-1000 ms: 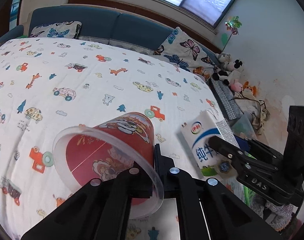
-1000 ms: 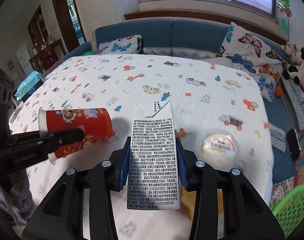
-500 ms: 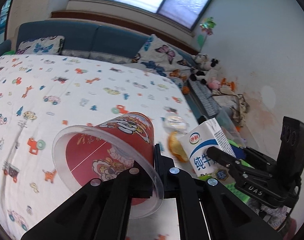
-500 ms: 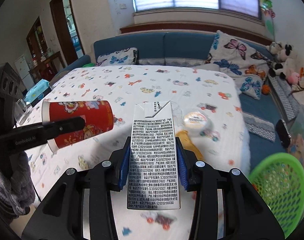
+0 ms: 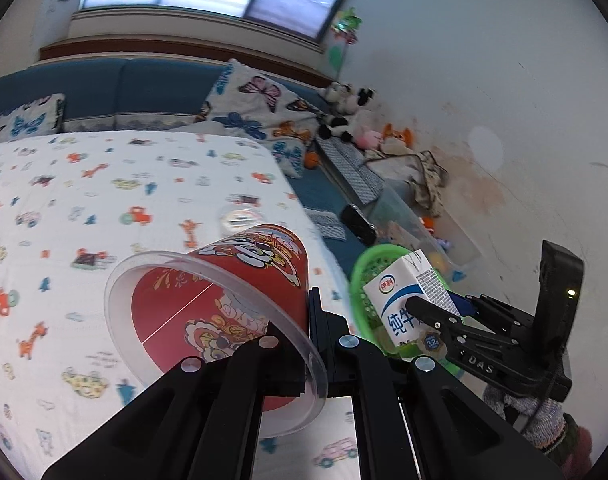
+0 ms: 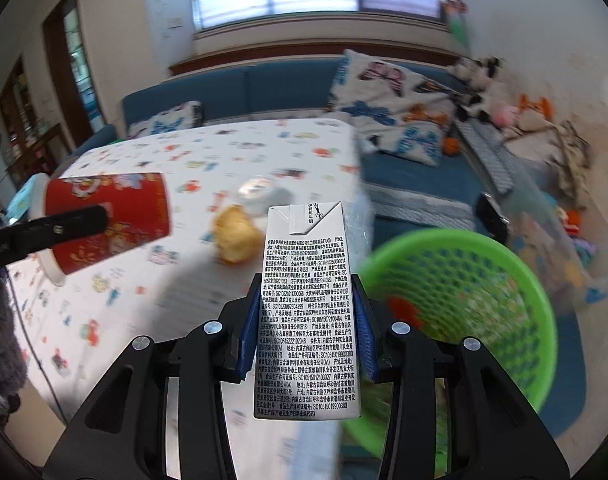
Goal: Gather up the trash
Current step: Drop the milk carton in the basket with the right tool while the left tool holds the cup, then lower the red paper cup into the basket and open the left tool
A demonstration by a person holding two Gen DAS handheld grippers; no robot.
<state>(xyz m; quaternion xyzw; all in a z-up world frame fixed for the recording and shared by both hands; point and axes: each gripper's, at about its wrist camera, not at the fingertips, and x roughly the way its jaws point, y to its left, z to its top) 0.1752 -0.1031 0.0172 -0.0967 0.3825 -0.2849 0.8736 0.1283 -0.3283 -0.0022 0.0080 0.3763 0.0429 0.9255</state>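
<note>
Sunlit from a wide window, the room has a blue sofa (image 6: 263,88) with butterfly cushions along the wall, and in front of it a tabletop (image 6: 207,152) under a white cloth printed with cartoon cars and animals. Of the trash, two pieces are already picked up. The milk carton (image 6: 308,312) stands upright in the right hand-held gripper (image 6: 308,326), whose blue pads (image 6: 248,332) press flat against its two narrow sides, and it hangs at the table's edge, just beside the near rim of the green basket (image 6: 500,300) on the floor. The red paper cup (image 5: 223,304), printed with cartoon figures, lies on its side in the left hand-held gripper (image 5: 308,340); one finger reaches inside the mouth and the other sits outside the wall, so the jaws pinch the cup's side near its clear rim, and it is held above the cloth, left of the carton. Neither piece is in the basket yet, so I judge the dropping-off as the step at hand, with the carton much the closer of the two. Left on the cloth are a yellowish crumpled lump (image 6: 233,238) and, just behind it, a small round lidded tub (image 6: 259,194); both look like further trash to fetch. Something red (image 6: 402,308) shows through the basket's mesh, too blurred to name.
</note>
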